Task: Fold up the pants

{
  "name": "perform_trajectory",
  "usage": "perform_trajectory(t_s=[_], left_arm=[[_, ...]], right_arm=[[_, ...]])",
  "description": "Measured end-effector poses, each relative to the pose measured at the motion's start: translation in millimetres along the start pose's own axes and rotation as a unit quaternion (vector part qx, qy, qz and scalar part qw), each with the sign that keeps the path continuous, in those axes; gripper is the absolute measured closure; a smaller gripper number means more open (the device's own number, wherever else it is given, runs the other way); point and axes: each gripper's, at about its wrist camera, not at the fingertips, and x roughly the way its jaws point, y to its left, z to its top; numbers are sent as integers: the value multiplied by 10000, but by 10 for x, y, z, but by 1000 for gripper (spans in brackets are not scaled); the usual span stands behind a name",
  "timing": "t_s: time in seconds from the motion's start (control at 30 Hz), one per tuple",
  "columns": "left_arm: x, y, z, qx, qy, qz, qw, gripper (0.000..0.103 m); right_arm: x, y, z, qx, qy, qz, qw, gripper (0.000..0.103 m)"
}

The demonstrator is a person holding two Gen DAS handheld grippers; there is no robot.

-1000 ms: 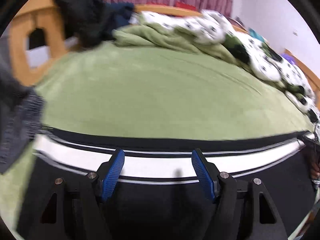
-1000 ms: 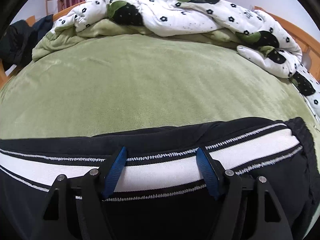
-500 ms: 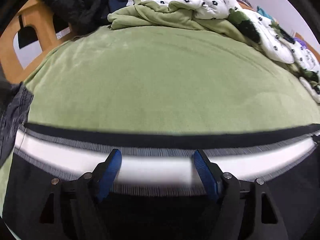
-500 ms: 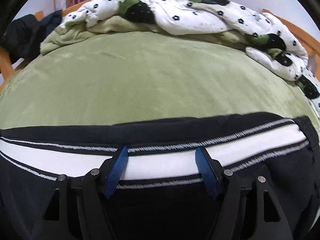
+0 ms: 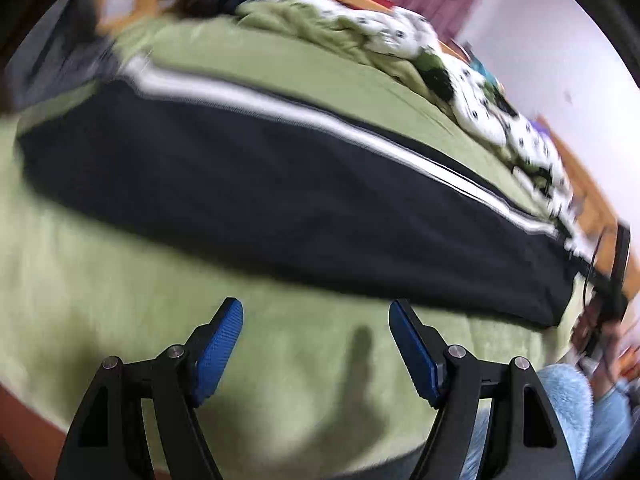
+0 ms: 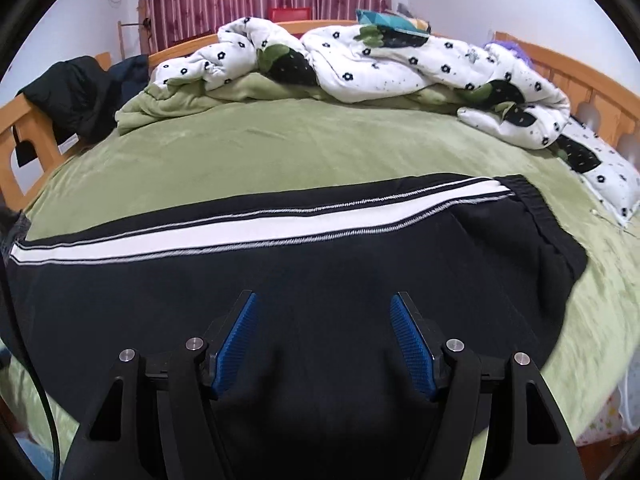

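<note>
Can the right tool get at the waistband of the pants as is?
Probably yes: the right tool hangs open over the pants, and the waistband lies flat and uncovered to its right on the green blanket.

Left wrist view: tilted, blurred, looks down over bare green blanket [image 5: 100, 280] toward the pants [image 5: 280, 184] at 12 o'clock. Right wrist view: close above the pants [image 6: 320, 280], facing the quilt [image 6: 400, 64] at 12. Both share pants, blanket, quilt.
</note>
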Motion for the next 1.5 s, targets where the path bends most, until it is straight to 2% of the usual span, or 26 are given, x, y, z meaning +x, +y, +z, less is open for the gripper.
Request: perform_trajectory(t_s=[0.03,0.1,0.17,0.23,0.33,0.4,0.47,0.53,0.7,0.77,0.83,0.9,1.03,1.13,1.17,1.33,1.4,1.5], left_arm=[[-24,145,-23,-253,-160,-224,9993,37],[-73,407,14,-824,-516,-498,9940,38],[-38,630,114,-1371,-648,-444,9874,41],[19,825,214,-1801,-682,-488,9801,53],[87,1094,373,-2331,-769,-451,9684,64],[106,1212,467,-2431,-898,-319,9653,64],[103,1297,543,-2426,-1050,-3,9644,66],[123,1368,649,-2468,-1121,177,9624,66],[170,1529,845,-2703,-1193,333,9548,66],[191,1551,898,-2648,-1173,497,9559,70],[169,1545,930,-2572,-1197,713,9563,84],[151,1511,983,-2453,-1221,852,9579,91],[33,1303,1117,-1977,-1235,1385,9625,95],[-89,928,1267,-1407,-1379,1934,9611,96],[-122,779,1313,-1201,-1427,2049,9608,96],[-173,-353,1477,231,-1660,2446,9550,96],[-134,-828,1442,812,-1695,2454,9510,96],[-11,-1646,1235,1781,-1739,2368,9391,96]], right_arm=[[-41,35,-30,8,-23,-5,10000,35],[-93,115,-74,21,-12,31,10000,35],[-110,193,-88,-7,68,-43,10000,35],[-132,252,-86,4,138,-48,9999,35],[-205,320,-48,50,203,172,9996,35],[-264,370,7,59,158,242,9996,35],[-298,403,66,141,202,351,9991,35],[-340,429,150,320,239,615,9973,35],[-340,594,252,488,270,949,9939,35],[-284,665,223,512,255,996,9934,35],[-195,704,164,525,351,1113,9918,35],[-103,714,81,464,509,1173,9907,37],[-21,596,-83,234,626,1104,9916,44],[15,397,-146,301,596,1150,9911,63],[33,314,-166,347,586,1189,9906,64],[128,-87,-295,562,620,1097,9904,64],[120,-260,-347,673,546,1040,9908,64],[102,-551,-436,987,483,1050,9884,64]])
